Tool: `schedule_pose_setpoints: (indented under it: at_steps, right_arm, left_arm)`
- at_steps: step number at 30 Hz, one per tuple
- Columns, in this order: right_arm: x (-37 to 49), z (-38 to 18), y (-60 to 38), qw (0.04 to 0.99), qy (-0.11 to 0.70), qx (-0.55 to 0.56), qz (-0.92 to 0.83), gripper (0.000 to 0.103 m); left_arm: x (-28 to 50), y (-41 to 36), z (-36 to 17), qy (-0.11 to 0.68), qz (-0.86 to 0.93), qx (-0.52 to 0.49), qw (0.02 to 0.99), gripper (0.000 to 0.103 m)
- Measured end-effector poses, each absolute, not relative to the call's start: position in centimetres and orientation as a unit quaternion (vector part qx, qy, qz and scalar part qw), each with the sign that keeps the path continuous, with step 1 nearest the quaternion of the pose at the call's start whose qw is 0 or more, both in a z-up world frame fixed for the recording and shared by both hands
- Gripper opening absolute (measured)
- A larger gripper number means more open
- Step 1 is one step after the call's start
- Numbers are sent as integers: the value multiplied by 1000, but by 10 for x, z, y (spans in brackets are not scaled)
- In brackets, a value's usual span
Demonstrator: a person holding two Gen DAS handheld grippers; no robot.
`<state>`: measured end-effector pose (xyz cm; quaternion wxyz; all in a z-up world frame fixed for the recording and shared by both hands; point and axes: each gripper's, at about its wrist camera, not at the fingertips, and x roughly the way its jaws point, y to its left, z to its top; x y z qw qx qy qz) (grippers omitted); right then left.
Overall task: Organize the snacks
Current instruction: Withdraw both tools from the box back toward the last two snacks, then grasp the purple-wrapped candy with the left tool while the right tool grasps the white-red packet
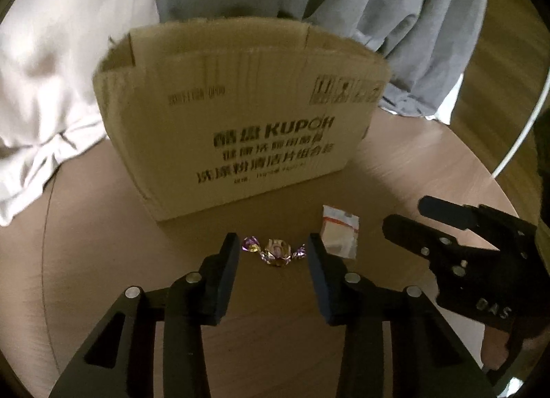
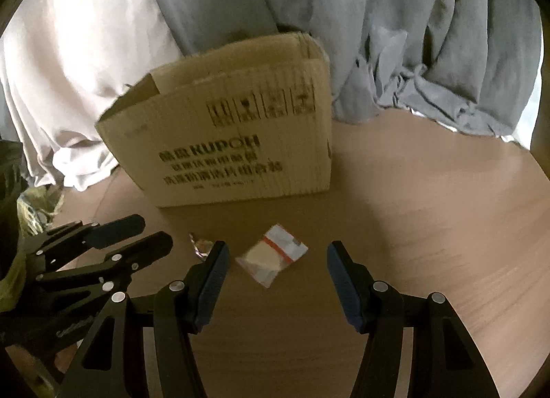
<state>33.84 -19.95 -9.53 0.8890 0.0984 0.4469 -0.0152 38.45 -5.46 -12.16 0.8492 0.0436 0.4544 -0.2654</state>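
Note:
A wrapped candy (image 1: 274,251) with purple twisted ends lies on the round wooden table (image 1: 103,243), just beyond and between the fingertips of my open left gripper (image 1: 273,248). A small clear snack packet (image 1: 340,233) with a red stripe lies to its right. In the right wrist view the packet (image 2: 273,257) lies just ahead of my open right gripper (image 2: 276,253), and the candy (image 2: 201,246) peeks out left of it. An open cardboard box (image 1: 240,122) printed KUPOH stands behind both snacks; it also shows in the right wrist view (image 2: 227,143). Both grippers are empty.
Grey and white cloth (image 1: 309,2) hangs behind the box. A white cable (image 1: 526,129) runs past the table's right edge. My right gripper (image 1: 412,222) shows at the right of the left wrist view; my left gripper (image 2: 151,236) shows at the left of the right wrist view.

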Motion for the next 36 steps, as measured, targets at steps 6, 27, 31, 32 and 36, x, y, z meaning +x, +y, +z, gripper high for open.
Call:
schedule_pose_setpoints:
  at_steps: [6, 27, 31, 32, 36]
  right_arm:
    - [341, -107, -204, 884, 456, 99, -20, 60]
    - [348, -129, -214, 869, 478, 126, -19, 60]
    - [351, -132, -212, 867, 480, 131, -15, 60]
    - [353, -133, -211, 866, 481, 136, -13, 60]
    - [356, -139, -208, 859, 488, 155, -11, 60]
  left_arm:
    - [396, -69, -140, 484, -252, 28, 838, 37]
    - [404, -76, -158, 503, -232, 42, 832, 14]
    - [403, -60, -149, 497, -236, 37, 834, 6]
    - [402, -57, -147, 494, -237, 38, 836, 6]
    - [403, -55, -145, 494, -243, 25, 834, 6]
